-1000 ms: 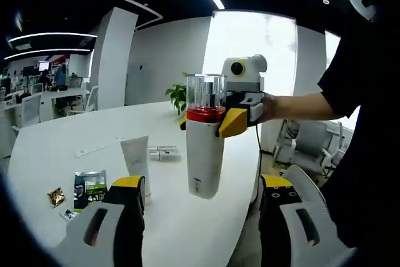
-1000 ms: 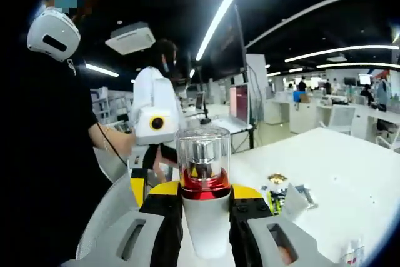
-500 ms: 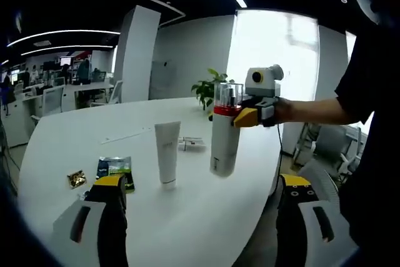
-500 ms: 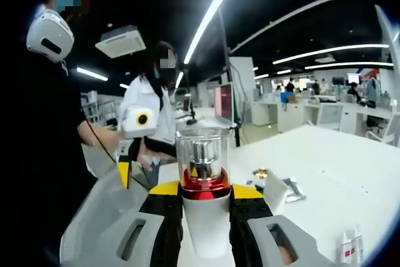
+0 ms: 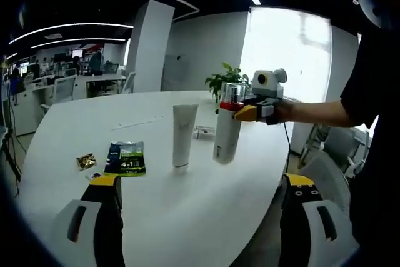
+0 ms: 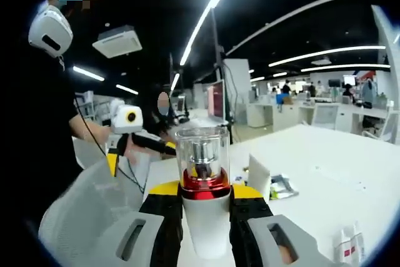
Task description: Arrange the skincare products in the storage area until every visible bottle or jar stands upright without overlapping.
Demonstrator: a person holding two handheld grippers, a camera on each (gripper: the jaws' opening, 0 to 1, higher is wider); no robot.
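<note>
Our left gripper (image 5: 199,223) hangs with its jaws spread wide and nothing between them, low over the white table (image 5: 187,217), while our right gripper (image 6: 205,207) is clamped on the pump bottle (image 6: 203,201), just under its red collar and clear cap. We take the white tube (image 5: 184,136) as our landmark. It already stands upright on its cap. To its left lie a green sachet (image 5: 127,157) and a small gold packet (image 5: 85,161), both flat. Just behind it, to the right, sits a small flat carton (image 5: 205,132). Right of the tube, the bottle is carried above the table, a little tilted, so we judge it not yet set down; standing it clear of the tube is what remains. Beyond are a potted plant (image 5: 226,79), a bright window and office desks.
</note>
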